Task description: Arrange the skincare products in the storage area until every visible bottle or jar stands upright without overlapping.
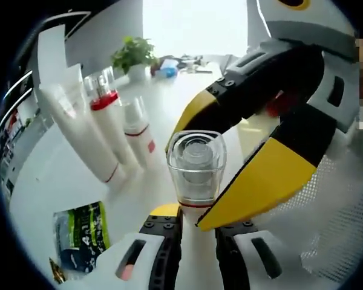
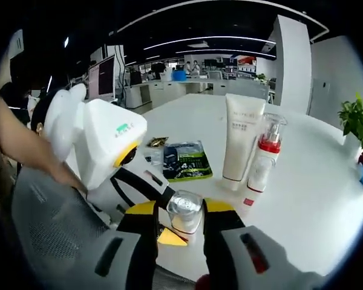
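Both grippers, left and right, are clamping their jaws on the bottle; its clear cap looks slippery, so gripping the body seems safer.

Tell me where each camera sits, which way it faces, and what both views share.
Left gripper view: rides the left hand-held gripper, facing across the white table toward upright tubes and a potted plant; the right hand-held gripper enters from the right.
Right gripper view: rides the right hand-held gripper, facing the opposite way toward an office; a person's arm shows.
Shared: the clear-capped bottle, both grippers closed on it.
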Tool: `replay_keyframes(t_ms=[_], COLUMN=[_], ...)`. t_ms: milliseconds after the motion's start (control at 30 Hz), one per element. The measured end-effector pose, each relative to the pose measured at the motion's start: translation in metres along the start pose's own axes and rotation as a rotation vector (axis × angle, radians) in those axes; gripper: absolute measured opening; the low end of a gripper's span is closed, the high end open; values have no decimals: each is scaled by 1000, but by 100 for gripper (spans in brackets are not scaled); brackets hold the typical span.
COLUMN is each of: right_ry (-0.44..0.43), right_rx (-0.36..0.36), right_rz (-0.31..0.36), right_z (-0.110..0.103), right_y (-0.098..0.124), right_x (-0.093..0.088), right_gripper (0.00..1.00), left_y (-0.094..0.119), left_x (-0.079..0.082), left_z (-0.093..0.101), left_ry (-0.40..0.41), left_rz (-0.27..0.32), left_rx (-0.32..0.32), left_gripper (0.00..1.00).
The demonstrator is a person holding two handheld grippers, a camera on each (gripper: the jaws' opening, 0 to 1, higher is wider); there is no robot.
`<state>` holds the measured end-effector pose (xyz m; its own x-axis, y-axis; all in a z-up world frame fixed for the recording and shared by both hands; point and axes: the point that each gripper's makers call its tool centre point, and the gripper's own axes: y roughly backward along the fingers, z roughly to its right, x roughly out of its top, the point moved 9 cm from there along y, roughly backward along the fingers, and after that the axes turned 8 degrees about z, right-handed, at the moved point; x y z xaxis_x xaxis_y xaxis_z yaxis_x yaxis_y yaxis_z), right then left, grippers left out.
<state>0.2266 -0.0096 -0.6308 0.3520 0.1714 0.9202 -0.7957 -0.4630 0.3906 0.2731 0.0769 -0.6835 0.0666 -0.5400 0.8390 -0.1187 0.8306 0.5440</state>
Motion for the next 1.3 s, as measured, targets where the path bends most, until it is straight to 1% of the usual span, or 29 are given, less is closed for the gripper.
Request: replay_keyframes(t_ms=[133,267,433,500,567,633,733,933,1133,1300], right_ry=[-7,-18,-35,-30,-19,-26,-25,-59,-83,-77], right_rx=[3,-14,-66,-71,-77,-86,-96,-96,-94,-95], right_rz=[8,22,1,11,16,9,3,4,7,12], right_z=[1,11,32,37,41,45,48,50,50,50], right_y=[1,7,20,24,27,30,35,39,38,38], right_x=[1,3,1,3,3,1,-1,-8,-11,-11], right_gripper=[30,35,49,55,57,60,64,72,77,80], left_y=[0,-2,-6,-8,-10,-11,-14,-20,-25,-28], left_x=[0,0,2,3,4,5,7,10,13,14], left_z=[-1,-4,-12,-16,-21,-25,-31,-42,-54,-64], left_ry=[-1,-6,-17,-22,-24,-30,-41,-52,-53,-41], left_rz=[2,8,19,23,26,25,23,32,45,55], left_rx=[-7,-19,-42,-47,-55,-62,-71,-87,-87,-82], left_gripper=[16,16,16,16,16,16,16,16,16,16])
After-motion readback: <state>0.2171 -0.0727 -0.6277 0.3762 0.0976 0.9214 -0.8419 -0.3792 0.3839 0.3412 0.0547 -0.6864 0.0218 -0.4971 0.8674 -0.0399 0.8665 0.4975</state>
